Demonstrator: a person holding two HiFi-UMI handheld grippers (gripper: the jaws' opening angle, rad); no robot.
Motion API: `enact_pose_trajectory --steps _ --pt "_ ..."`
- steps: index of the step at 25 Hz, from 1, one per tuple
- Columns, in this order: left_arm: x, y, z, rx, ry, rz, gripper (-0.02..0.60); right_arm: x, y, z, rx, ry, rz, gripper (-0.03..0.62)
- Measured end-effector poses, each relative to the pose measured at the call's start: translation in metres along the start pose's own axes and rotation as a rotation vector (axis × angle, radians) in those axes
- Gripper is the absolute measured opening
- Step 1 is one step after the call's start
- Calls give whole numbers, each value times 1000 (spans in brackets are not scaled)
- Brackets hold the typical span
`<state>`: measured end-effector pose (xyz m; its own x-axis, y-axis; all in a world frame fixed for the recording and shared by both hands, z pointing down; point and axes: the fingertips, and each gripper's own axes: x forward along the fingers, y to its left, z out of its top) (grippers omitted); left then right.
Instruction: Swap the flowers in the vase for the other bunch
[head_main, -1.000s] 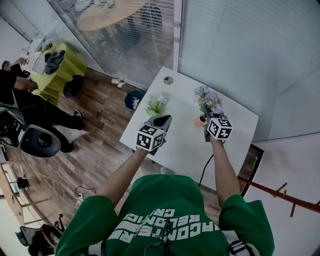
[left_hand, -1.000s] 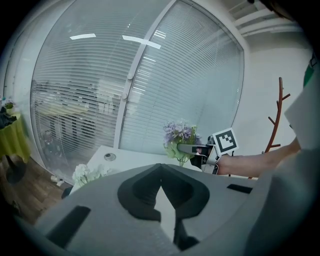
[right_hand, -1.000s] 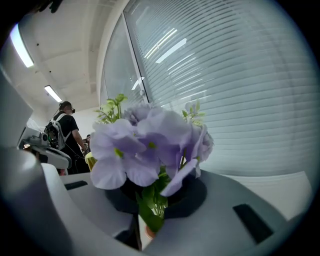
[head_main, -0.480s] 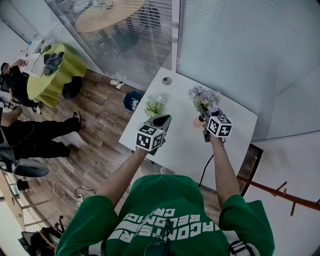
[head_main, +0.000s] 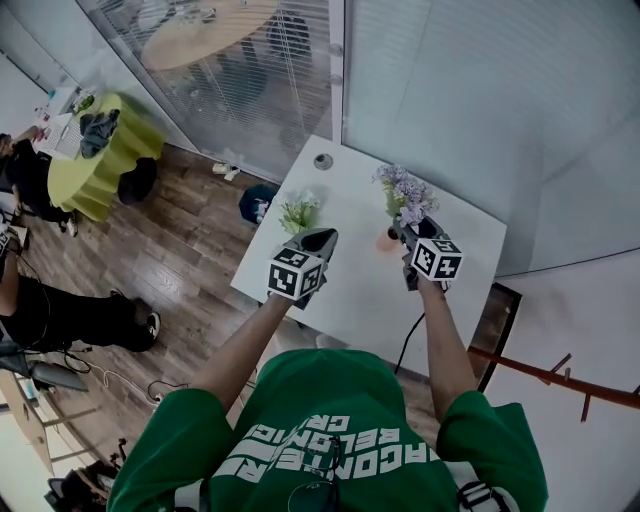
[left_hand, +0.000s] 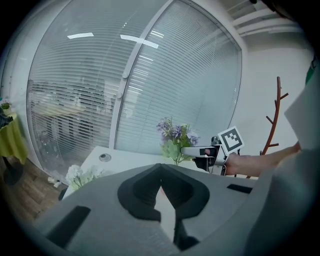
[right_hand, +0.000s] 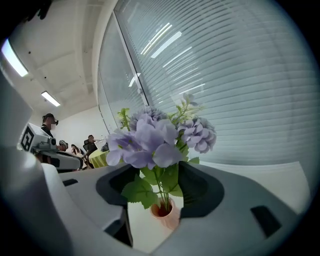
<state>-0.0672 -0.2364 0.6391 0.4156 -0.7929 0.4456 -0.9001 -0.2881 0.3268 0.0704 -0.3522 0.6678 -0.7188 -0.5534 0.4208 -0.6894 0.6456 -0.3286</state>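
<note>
The purple hydrangea bunch (right_hand: 155, 140) had pale lilac, clustered heads above broad green leaves and thin green stems. Those stems stood upright in the small pink vase (right_hand: 167, 212), which held nothing else. The vase rested on the white table (head_main: 350, 285). The right gripper (right_hand: 156, 170) sat just on the near side of the vase, level with the leaves. Its jaws had just been opening and stood spread wide, one on either side of the stems, with neither pad pressing on them. The white flower bunch (head_main: 298, 212), small pale blooms with green foliage, lay flat on the table well to the left of the vase, outside any container. The left gripper (left_hand: 160, 167) hung to the left of the vase and nearer the person, its jaws pressed together at the tips with nothing between them.
</note>
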Motion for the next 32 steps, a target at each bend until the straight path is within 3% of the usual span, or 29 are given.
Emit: enact_pose_trajectory --steps 10,20,27,32 --pt "10 -25 7 20 1 -63 8 -48 -6 2 15 -19 -49 225" --pt "5 -50 9 54 4 -175 8 -121 -5 -16 29 -63 -187 222" --pt "-17 -64 2 53 -9 -225 8 -169 19 -33 23 -78 -293 50" --pt "-41 -74 -4 58 -21 -245 8 -195 46 -42 8 -90 -317 21"
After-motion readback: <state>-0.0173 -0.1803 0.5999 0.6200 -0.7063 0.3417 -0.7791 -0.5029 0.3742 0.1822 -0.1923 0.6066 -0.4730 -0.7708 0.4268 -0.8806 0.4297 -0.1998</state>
